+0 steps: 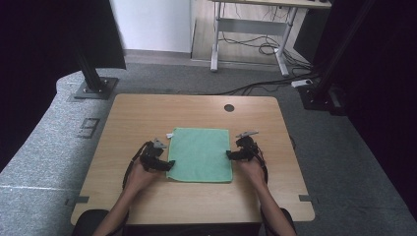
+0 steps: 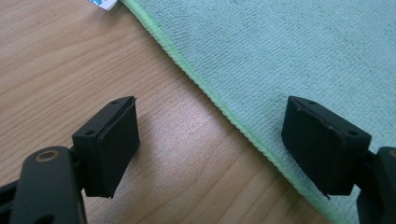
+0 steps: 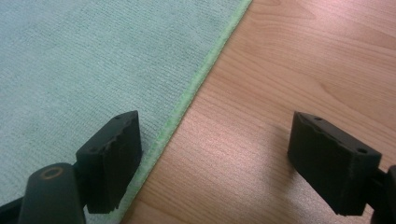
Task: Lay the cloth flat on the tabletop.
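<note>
- Two grippers down at the table (image 1: 128,118), one on each side of a green cloth (image 1: 200,155).
- Cloth lies flat, spread out, roughly mid-table, a bit toward the person's side. Small white tag (image 1: 169,135) sticks out at its far left corner.
- Left gripper (image 1: 168,165) sits at the cloth's left edge, near the closer corner. Jaws spread wide, nothing between them but the cloth's hem.
- Left gripper view: left gripper (image 2: 210,149) straddles the hem; one jaw is over bare wood, the other over the cloth (image 2: 289,60). White tag (image 2: 103,3) just visible at the top edge.
- Right gripper (image 1: 230,155) sits at the cloth's right edge, about halfway along it. Jaws also wide apart, gripping nothing.
- Right gripper view: right gripper (image 3: 215,163) straddles the hem the same way; one jaw over the cloth (image 3: 93,60), the other over wood.
- Can't tell whether the jaw tips touch the cloth or hover just above it.
- Person's forearms come in from the bottom; left hand (image 1: 140,177) and right hand (image 1: 253,172) each hold a gripper.
- Round dark hole (image 1: 229,107) in the tabletop near the far edge, well apart from the cloth.
</note>
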The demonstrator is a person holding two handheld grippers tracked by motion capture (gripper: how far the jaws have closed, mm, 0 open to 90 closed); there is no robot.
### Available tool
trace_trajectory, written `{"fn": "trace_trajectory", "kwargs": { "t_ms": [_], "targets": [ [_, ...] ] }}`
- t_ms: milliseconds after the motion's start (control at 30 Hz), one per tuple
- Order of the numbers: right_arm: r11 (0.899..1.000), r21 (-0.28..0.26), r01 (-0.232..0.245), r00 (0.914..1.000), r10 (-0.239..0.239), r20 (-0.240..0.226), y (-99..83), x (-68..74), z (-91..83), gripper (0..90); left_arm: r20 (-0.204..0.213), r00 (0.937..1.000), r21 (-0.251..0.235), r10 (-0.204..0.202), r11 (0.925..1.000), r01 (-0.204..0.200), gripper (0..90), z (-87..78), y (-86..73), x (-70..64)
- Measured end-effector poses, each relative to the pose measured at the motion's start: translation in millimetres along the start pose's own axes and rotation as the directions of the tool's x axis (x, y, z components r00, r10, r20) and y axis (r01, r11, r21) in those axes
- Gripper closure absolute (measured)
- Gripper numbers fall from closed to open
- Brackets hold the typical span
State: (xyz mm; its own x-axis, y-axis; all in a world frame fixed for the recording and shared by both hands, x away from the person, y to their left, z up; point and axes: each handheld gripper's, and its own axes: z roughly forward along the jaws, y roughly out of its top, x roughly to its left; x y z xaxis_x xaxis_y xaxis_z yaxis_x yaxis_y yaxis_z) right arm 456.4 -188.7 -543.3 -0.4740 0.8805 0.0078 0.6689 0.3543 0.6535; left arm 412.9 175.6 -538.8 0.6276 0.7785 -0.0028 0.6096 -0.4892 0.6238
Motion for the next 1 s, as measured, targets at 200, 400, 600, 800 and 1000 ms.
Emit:
{"fn": "trace_trajectory", "kwargs": {
  "t_ms": [200, 400, 600, 800, 1000],
  "targets": [
    [1.0, -0.01, -0.006, 1.0, 0.006, -0.005, -1.0, 0.1, -0.1, 18.3, 0.004, 1.0, -0.01, 0.007, 0.9999, -0.007, 16.8, 0.6, -0.9, 1.3],
    [1.0, -0.02, -0.006, 0.9997, 0.006, -0.025, -1.5, -0.3, -4.5, 19.1, 0.034, 0.9991, -0.043, 0.025, 0.9988, -0.024, 16.7, -5.7, 0.9, -1.9],
    [0.999, -0.033, 0.02, 0.9984, -0.022, -0.052, -3.5, 2.7, -18.4, 15.6, 0.062, 0.9973, -0.074, 0.039, 0.9967, -0.035, 14.9, -21.3, 3.5, -6.5],
    [0.997, -0.056, 0.044, 0.9961, -0.048, -0.074, -6.6, 5.3, -37.8, 13.6, 0.07, 0.9961, -0.08, 0.053, 0.9957, -0.047, 14.4, -34.8, 1.4, -6.7],
    [0.995, -0.079, 0.065, 0.9931, -0.072, -0.092, -10.2, 9.7, -57.8, 11.6, 0.048, 0.9968, -0.087, 0.063, 0.9945, -0.058, 14.3, -51.6, -5.3, -6.1]
  ]
}}
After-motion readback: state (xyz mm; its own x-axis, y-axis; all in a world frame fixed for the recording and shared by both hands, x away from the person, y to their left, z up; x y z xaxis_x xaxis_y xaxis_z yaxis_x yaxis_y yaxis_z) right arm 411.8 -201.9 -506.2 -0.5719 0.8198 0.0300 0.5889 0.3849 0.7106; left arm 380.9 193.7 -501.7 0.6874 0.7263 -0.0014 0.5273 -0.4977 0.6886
